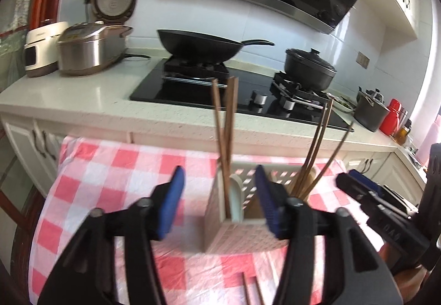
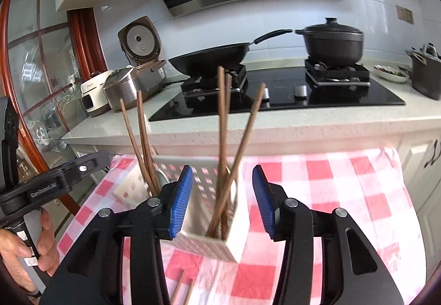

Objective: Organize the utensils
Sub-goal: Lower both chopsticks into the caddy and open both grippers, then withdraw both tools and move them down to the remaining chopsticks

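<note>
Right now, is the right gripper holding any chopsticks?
No. The right gripper is open and empty, while chopsticks stand in the white holder.

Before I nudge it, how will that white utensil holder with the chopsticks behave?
The white utensil holder looks like thin perforated plastic, so probably light and apt to slide on the checkered cloth. The long chopsticks stand well above its rim and lean outward, so a high push may tip it. Both tongs, left and right, are open.
</note>
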Demonstrator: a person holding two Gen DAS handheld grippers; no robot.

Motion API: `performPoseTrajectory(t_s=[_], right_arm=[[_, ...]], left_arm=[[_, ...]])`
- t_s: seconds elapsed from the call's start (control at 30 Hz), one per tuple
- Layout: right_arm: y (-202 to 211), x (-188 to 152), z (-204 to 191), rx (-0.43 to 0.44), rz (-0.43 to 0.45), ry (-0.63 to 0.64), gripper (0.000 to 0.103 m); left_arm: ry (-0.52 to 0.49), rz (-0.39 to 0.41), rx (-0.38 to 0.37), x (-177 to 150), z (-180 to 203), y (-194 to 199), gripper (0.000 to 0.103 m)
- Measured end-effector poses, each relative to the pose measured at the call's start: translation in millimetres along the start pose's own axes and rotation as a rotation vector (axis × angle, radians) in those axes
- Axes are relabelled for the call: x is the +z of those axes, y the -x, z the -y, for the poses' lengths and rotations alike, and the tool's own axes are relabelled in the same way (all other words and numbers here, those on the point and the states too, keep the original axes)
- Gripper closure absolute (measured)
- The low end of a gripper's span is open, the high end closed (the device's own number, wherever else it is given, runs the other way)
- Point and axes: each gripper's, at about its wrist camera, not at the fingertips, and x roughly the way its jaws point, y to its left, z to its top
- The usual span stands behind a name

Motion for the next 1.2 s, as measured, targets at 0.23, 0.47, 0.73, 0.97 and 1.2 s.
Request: performPoseTrajectory(t_s=[0.23, 0.47, 0.73, 0.97, 1.2], right_arm=[[6.8, -61.5, 5.3, -0.032, -0.09, -0.028, 0.058], [-0.7, -119.0, -3.5, -0.013, -0.212, -0.064, 0.058], [5.7, -149.8, -25.8, 0.005, -0.27, -0.045, 0.058], [5.9, -159.7, -47.3, -0.003, -0.309, 0.001, 0.058], [-2.2, -165.2, -64.9, -0.037, -0.331, 0.068, 0.059]], left_arm=[[0.02, 0.022, 0.1, -66.8, -19.6, 29.3, 0.016], [0.006, -0.059, 0.135, -132.8, -31.2, 44.1, 0.015], [0.056, -0.109, 0.136, -173.4, -47.1, 59.2, 0.015], [0.045, -0.098, 0.131, -177.8, -45.8, 67.3, 0.015], [0.05, -0.095, 0.126, -183.9, -52.3, 70.8, 0.014]])
